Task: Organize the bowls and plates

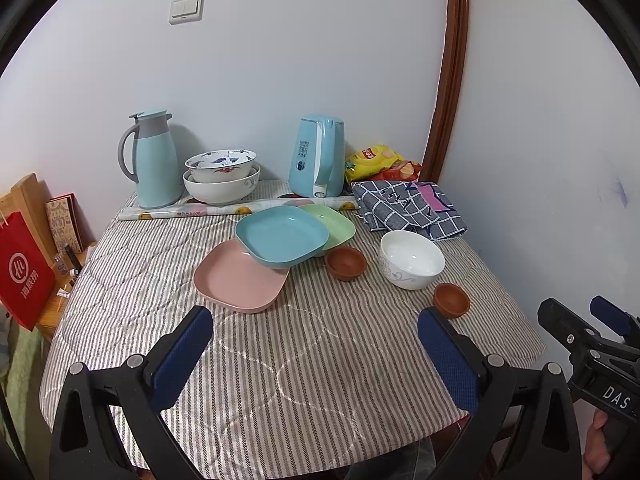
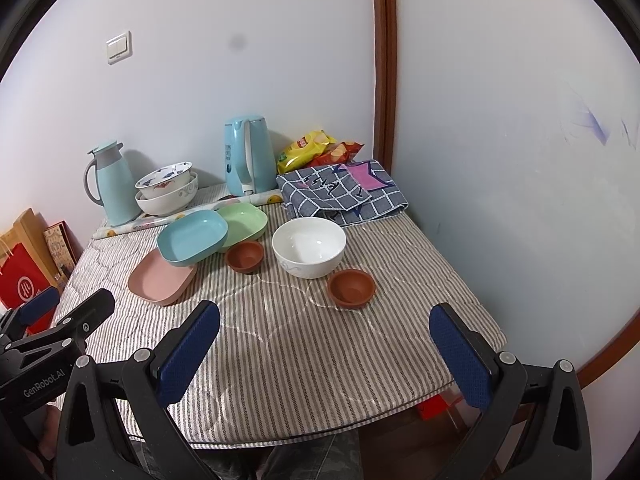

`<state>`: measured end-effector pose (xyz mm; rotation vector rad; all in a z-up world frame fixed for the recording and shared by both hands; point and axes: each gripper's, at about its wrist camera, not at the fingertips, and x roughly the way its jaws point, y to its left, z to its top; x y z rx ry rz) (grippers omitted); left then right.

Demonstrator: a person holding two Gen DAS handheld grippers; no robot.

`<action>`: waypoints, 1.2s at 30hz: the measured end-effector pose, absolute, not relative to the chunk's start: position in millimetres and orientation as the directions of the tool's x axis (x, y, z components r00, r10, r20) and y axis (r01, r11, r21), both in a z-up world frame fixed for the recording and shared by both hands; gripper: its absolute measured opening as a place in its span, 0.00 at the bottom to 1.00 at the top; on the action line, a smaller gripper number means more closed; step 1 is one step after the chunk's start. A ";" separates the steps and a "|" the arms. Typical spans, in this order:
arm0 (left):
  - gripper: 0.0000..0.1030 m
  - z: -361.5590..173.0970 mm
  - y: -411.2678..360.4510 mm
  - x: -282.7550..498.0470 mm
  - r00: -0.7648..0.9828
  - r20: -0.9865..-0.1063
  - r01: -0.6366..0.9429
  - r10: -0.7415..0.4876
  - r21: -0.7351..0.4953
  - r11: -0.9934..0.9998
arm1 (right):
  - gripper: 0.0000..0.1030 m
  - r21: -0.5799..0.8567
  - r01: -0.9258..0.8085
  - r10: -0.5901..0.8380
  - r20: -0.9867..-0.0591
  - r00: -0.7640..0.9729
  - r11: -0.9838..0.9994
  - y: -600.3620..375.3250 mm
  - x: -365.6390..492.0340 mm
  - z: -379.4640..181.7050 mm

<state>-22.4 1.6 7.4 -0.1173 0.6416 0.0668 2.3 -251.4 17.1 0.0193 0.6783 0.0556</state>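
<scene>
Both grippers, left gripper (image 1: 314, 354) and right gripper (image 2: 324, 354), hover at the table's (image 1: 280, 360) near edge, jaws spread, empty. Two brown bowls (image 2: 351, 288) and (image 2: 244, 255) flank white bowl (image 2: 309, 246): probably ceramic, glossy, breakable; pinch a rim. Blue plate (image 1: 282, 236) overlaps pink plate (image 1: 240, 276) and green plate (image 1: 334, 224): likely light plastic; grip an edge.

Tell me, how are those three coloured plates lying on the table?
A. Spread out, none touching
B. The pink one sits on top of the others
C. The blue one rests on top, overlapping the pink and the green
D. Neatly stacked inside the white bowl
C: the blue plate lies tilted over an edge of the pink plate and the green plate.
</scene>
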 end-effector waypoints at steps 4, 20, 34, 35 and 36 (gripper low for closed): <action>1.00 7.5 1.2 -22.4 0.799 -0.600 -0.097 0.026 -0.087 0.991 | 1.00 0.036 -0.046 0.059 -0.626 0.778 0.998 -251.3 2.4 18.0; 1.00 10.1 0.2 -21.6 0.801 -0.598 -0.095 0.023 -0.089 0.992 | 1.00 0.032 -0.057 0.065 -0.613 0.787 0.998 -246.0 -1.8 23.3; 1.00 21.6 7.8 -6.7 0.799 -0.599 -0.100 0.047 -0.056 0.993 | 1.00 0.070 -0.073 0.100 -0.591 0.800 0.995 -243.9 5.1 23.9; 1.00 22.9 9.2 -5.2 0.800 -0.599 -0.100 0.047 -0.056 0.993 | 1.00 0.075 -0.077 0.106 -0.590 0.801 0.994 -243.2 7.8 24.6; 1.00 24.1 10.4 -3.2 0.800 -0.598 -0.099 0.046 -0.056 0.993 | 1.00 0.080 -0.080 0.112 -0.588 0.801 0.994 -243.0 9.8 25.2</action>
